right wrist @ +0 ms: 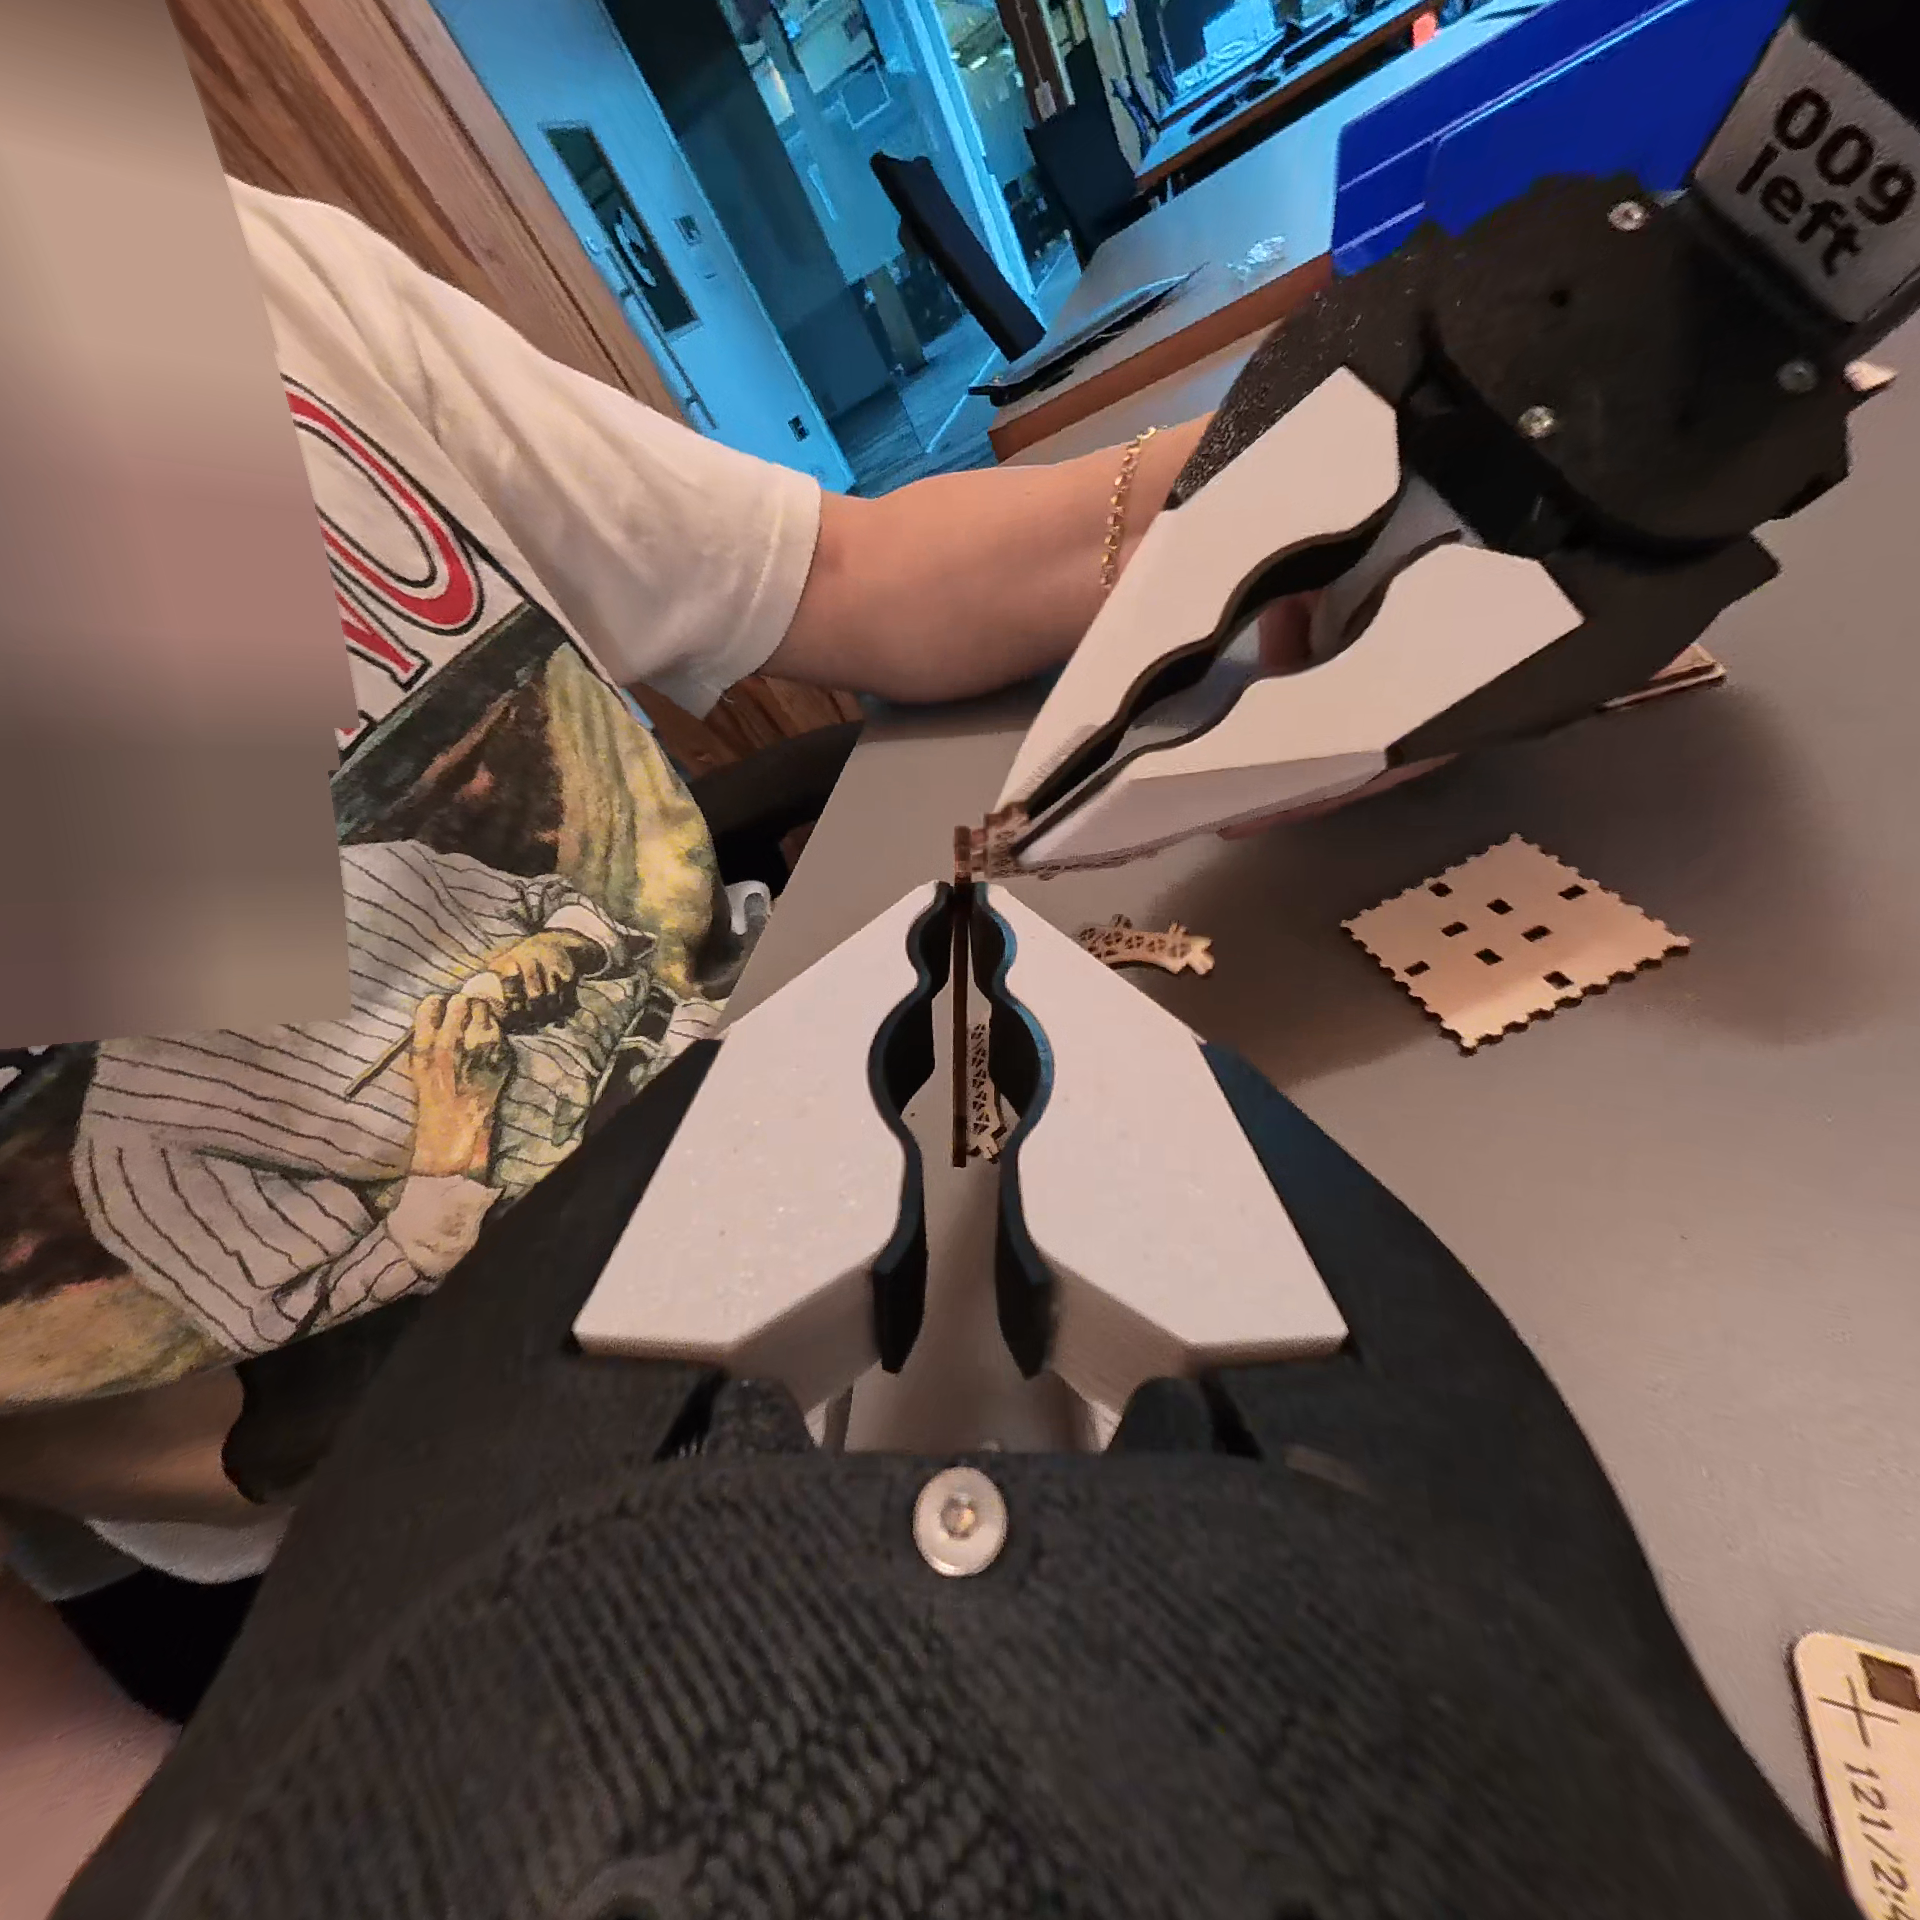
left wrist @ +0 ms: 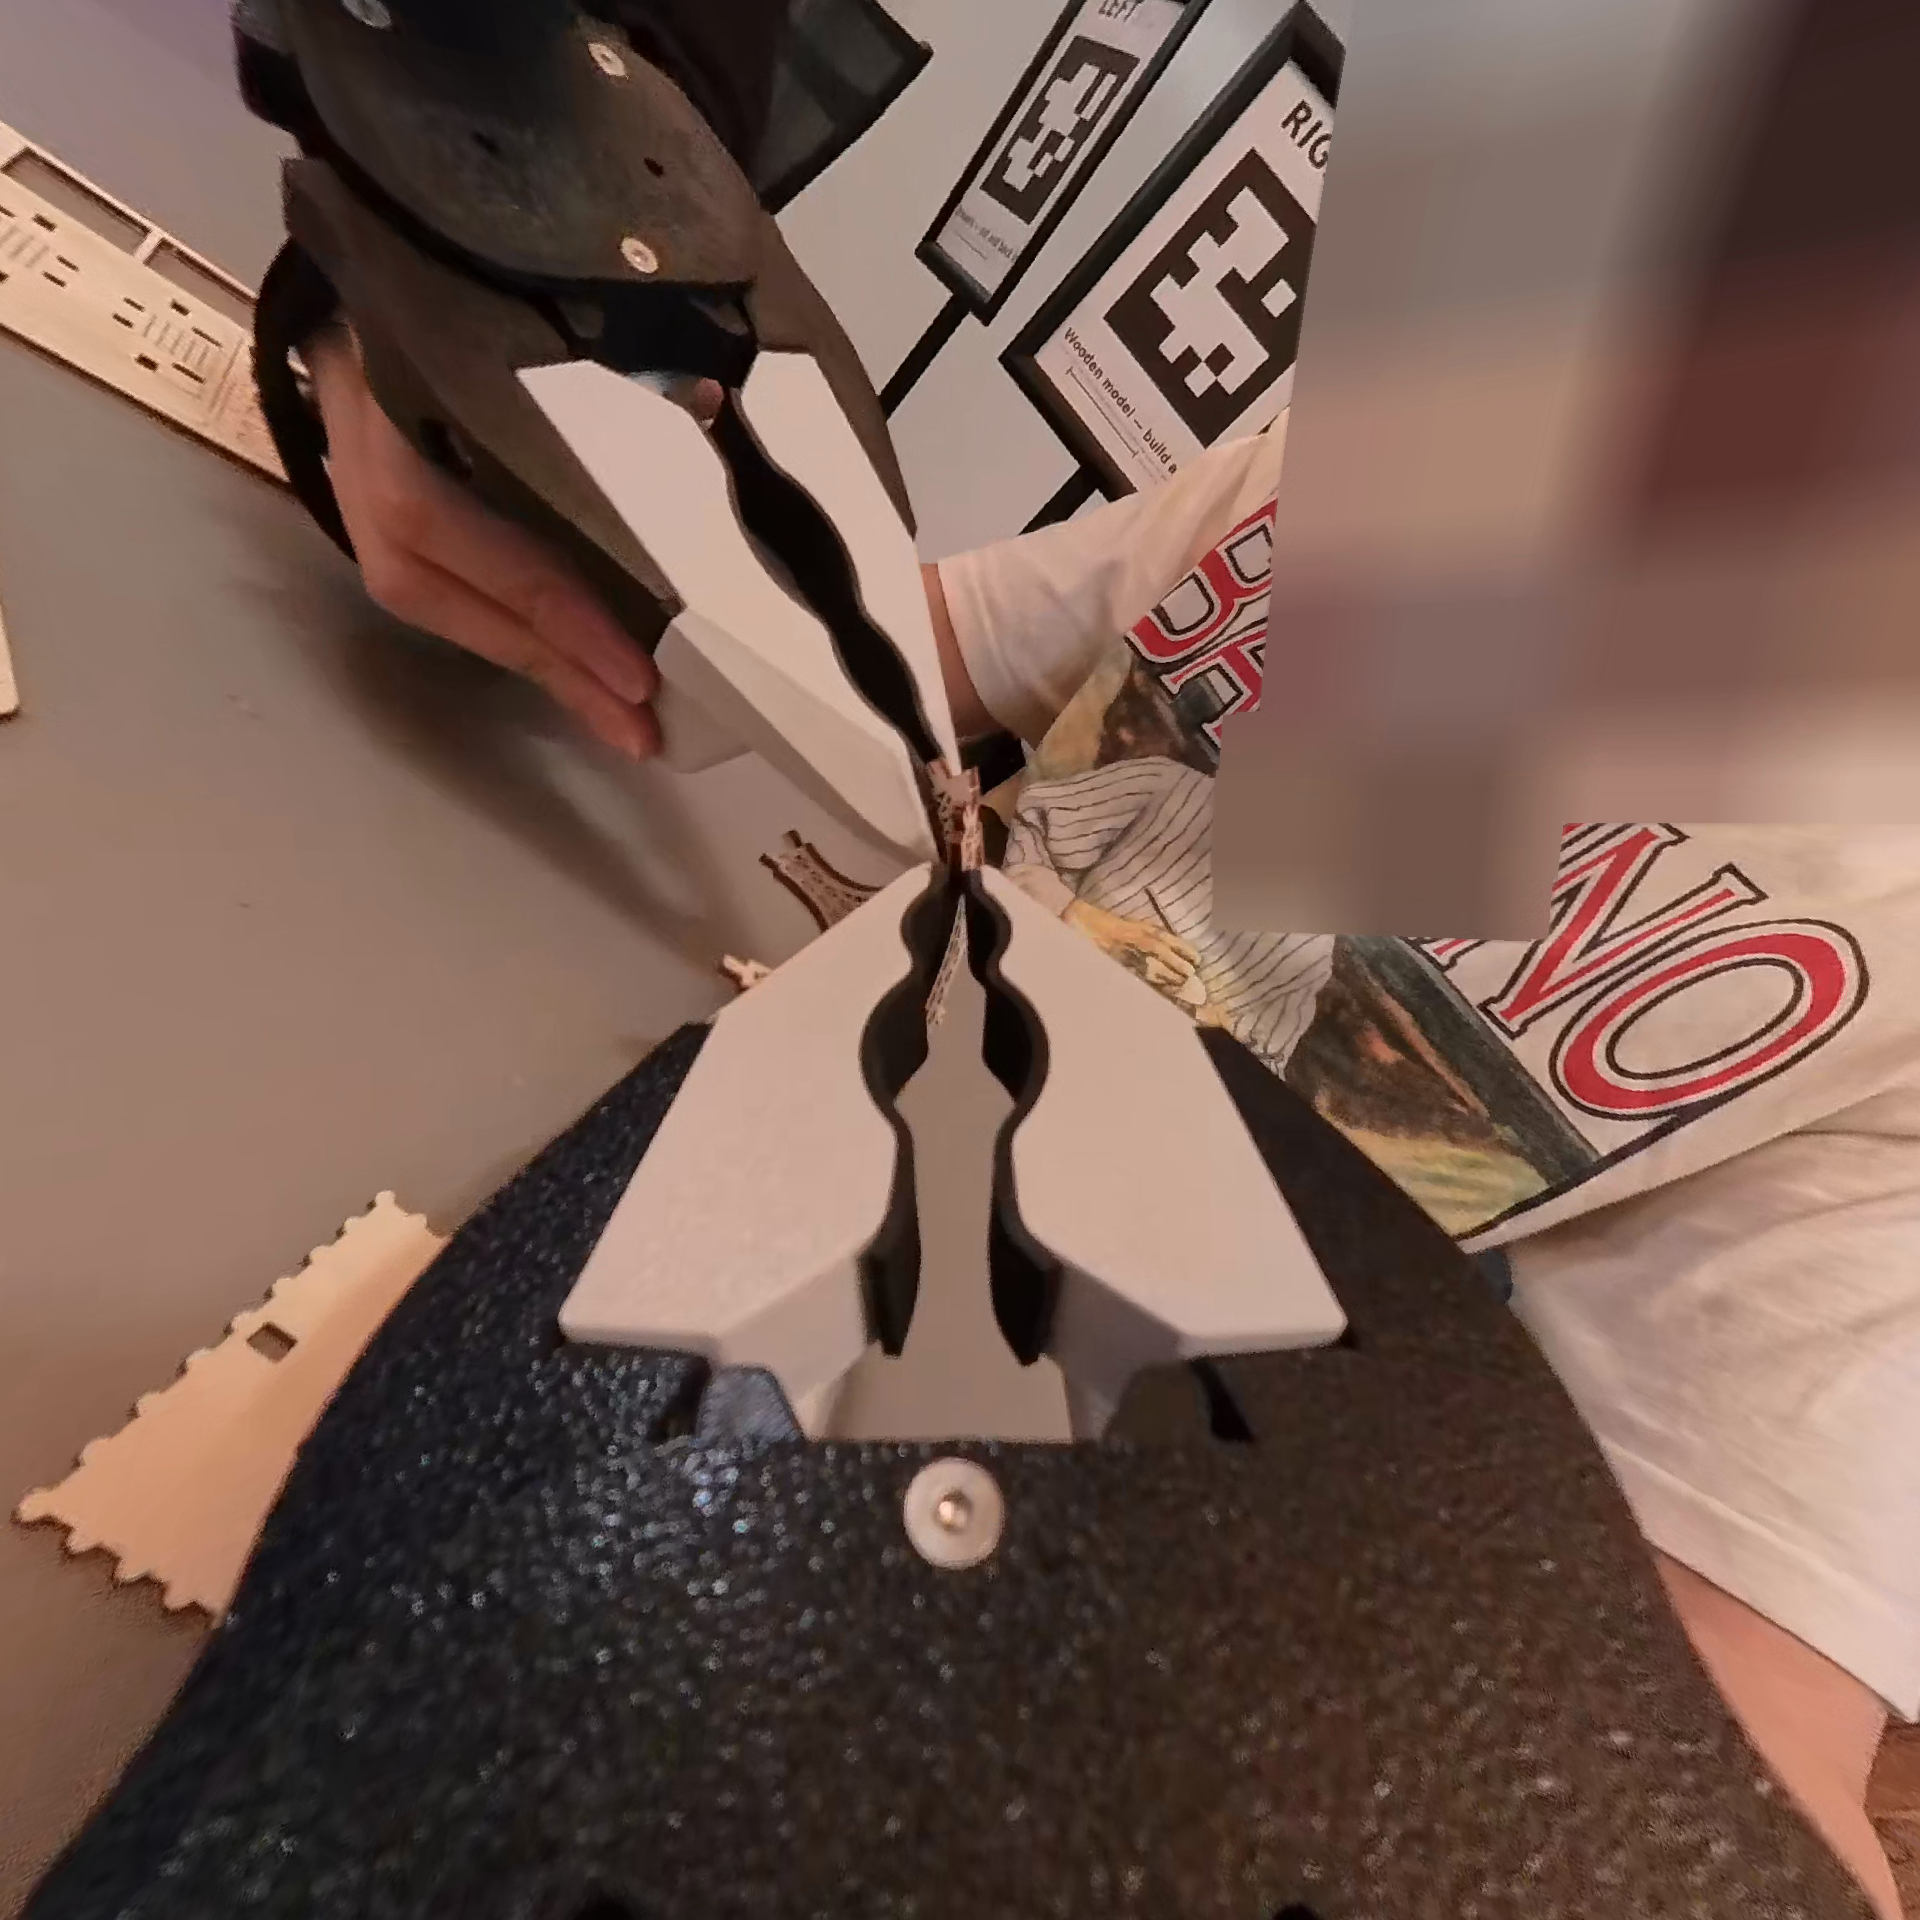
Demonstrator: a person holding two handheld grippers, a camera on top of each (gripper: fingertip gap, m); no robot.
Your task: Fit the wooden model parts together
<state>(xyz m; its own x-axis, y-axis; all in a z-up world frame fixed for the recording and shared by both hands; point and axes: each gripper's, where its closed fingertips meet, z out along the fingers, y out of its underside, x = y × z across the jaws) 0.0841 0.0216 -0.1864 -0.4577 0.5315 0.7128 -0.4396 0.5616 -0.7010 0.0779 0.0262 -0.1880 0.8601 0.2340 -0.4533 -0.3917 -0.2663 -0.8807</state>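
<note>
Two thin laser-cut lattice strips meet tip to tip above the grey table. The left gripper pinches one lattice strip with its jaws narrowed onto it; in the right wrist view that strip pokes from the same gripper. The right gripper clamps the second lattice strip edge-on, jaws drawn nearly together; from the left wrist view that gripper shows the strip's end. Whether the two strips actually interlock cannot be made out, since the fingertips crowd the joint and the wood is tiny. Just beyond the joint, on the table, lies a third lattice piece, and farther out a square slotted plate with toothed edges. A punched-out wooden sheet lies at the table's far side, partly cut off. The person's printed white shirt fills the space behind the joint.
</note>
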